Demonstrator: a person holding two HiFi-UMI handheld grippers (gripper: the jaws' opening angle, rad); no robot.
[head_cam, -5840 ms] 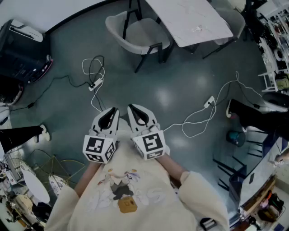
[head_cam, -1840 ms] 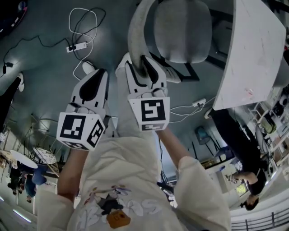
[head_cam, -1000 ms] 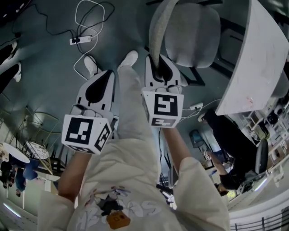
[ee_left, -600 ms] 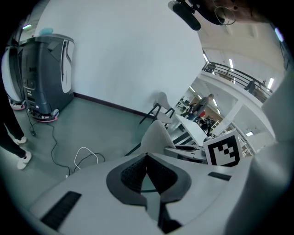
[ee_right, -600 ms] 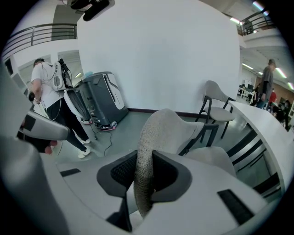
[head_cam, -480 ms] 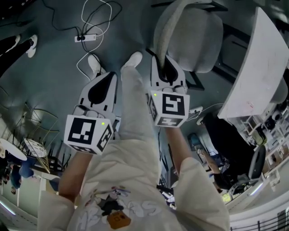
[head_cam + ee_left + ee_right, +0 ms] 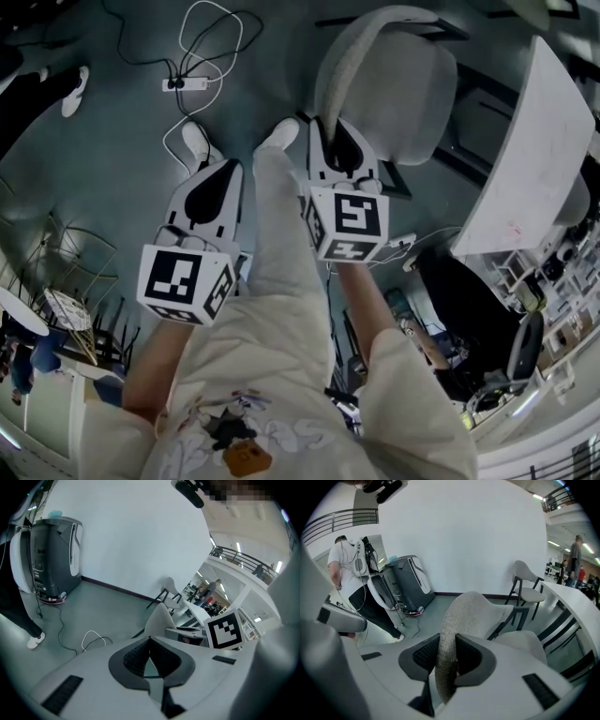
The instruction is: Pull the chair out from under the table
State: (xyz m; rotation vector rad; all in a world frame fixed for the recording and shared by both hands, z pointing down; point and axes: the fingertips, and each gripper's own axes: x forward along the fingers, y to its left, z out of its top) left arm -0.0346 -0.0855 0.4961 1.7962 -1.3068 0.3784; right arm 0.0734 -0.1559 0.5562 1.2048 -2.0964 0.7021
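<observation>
A grey shell chair (image 7: pixel 394 80) stands on the floor left of the white table (image 7: pixel 534 159), its seat outside the table's edge. My right gripper (image 7: pixel 337 136) is shut on the curved edge of the chair's backrest (image 7: pixel 446 667), which runs up between its pads. The seat (image 7: pixel 525 644) lies beyond the jaws, with the table (image 7: pixel 576 602) to the right. My left gripper (image 7: pixel 217 173) hangs beside it over the floor, left of the person's leg, shut with nothing in it. In the left gripper view the left gripper (image 7: pixel 149 641) points at the backrest (image 7: pixel 159 618).
A white power strip (image 7: pixel 186 84) with looped cables lies on the floor to the left. The person's white shoes (image 7: pixel 281 133) stand close to the chair. A second chair (image 7: pixel 527 585) stands by the wall and a dark machine (image 7: pixel 408 585) further left. A dark office chair (image 7: pixel 511 361) and clutter fill the lower right.
The right gripper has kept its hold on the backrest and drawn back with the chair; the table has slid toward the lower right of the view. The left gripper moved alongside.
</observation>
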